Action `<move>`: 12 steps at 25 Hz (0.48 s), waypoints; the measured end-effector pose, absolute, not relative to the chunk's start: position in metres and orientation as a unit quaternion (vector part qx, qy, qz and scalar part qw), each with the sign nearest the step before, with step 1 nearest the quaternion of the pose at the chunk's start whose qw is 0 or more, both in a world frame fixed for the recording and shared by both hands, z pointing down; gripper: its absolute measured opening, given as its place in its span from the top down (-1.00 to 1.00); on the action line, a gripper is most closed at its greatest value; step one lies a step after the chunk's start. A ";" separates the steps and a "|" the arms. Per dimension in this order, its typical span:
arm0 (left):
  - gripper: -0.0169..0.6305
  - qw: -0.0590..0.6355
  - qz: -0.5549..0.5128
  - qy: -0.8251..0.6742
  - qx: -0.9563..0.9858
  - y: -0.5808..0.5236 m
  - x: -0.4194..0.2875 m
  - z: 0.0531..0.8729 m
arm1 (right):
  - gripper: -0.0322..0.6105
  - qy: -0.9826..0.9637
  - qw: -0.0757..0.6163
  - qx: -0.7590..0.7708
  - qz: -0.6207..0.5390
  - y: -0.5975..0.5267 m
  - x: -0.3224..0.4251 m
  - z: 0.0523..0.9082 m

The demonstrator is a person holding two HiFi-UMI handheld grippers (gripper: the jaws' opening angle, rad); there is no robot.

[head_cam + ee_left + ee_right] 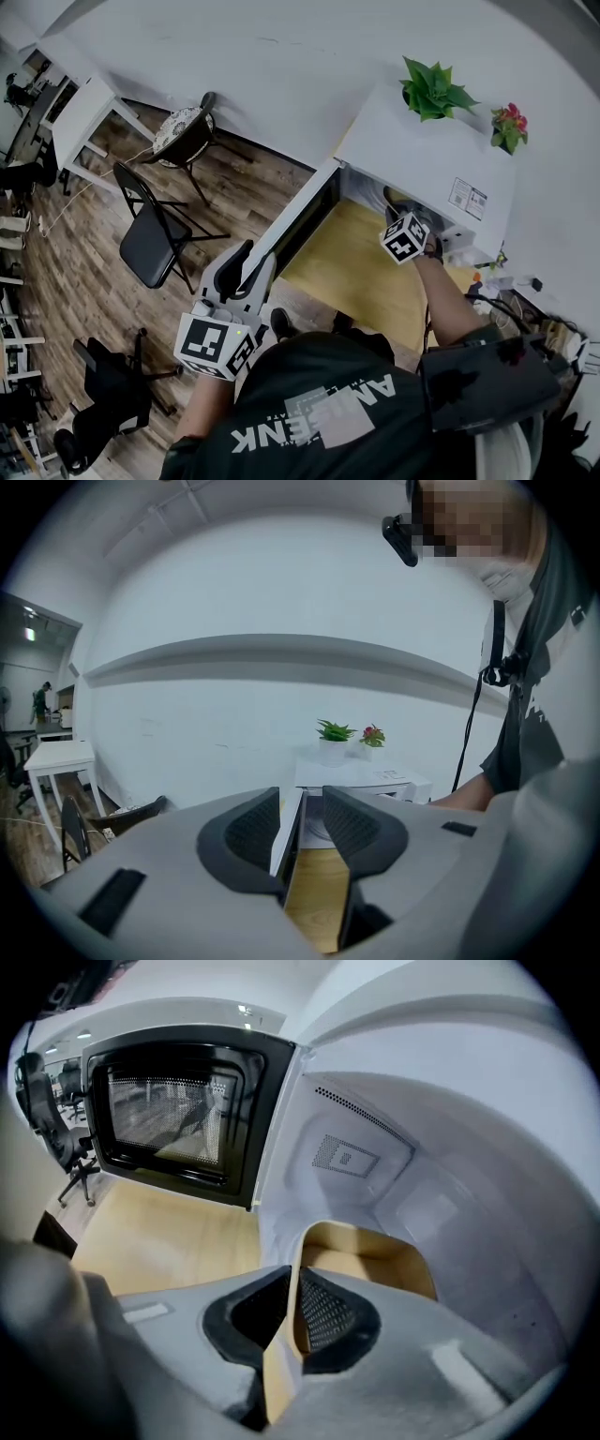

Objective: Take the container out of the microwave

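The person stands at the white microwave oven [417, 159], which sits on a light wooden surface [356, 272] with its black-framed, mesh-windowed door [295, 220] swung wide. The left tongs [301, 794] are out at the door's free edge, spread, with that edge standing between the two pads. One pad looks to lie against the white outer face and there is a gap on the other side, so I'd say they are steadying the door rather than pinching it. To my mind that is why they sit there: it stops the door swinging back across the reaching arm.

The right tongs [293, 1274] reach down into the white cavity and are pressed together on the near wall of a tan, round-cornered paper container [384, 1246], one pad inside and one outside. A thin wall gripped that way should lift without tipping much, though it may flex.

The container is on the oven floor, inside the cavity towards the front, so the lift-out has not begun. Its top is open, and the part of the inside I can see shows only bare tan floor and walls. The near portion is hidden behind the tongs.
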State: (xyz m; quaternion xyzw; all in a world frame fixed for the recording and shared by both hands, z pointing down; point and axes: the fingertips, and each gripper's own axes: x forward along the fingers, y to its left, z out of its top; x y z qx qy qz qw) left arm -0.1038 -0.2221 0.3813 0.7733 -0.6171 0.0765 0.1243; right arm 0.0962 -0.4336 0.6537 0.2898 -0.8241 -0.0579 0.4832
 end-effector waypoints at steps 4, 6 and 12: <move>0.51 0.114 0.069 -0.614 0.778 -0.223 -0.111 0.375 | 0.81 -0.834 0.469 0.288 -0.033 -0.413 0.090 0.646; 0.51 0.112 0.059 -0.619 0.775 -0.224 -0.119 0.373 | 0.81 -0.835 0.467 0.290 -0.029 -0.403 0.088 0.641; 0.52 0.115 0.059 -0.588 0.798 -0.228 -0.128 0.378 | 0.81 -0.843 0.450 0.294 0.013 -0.368 0.077 0.628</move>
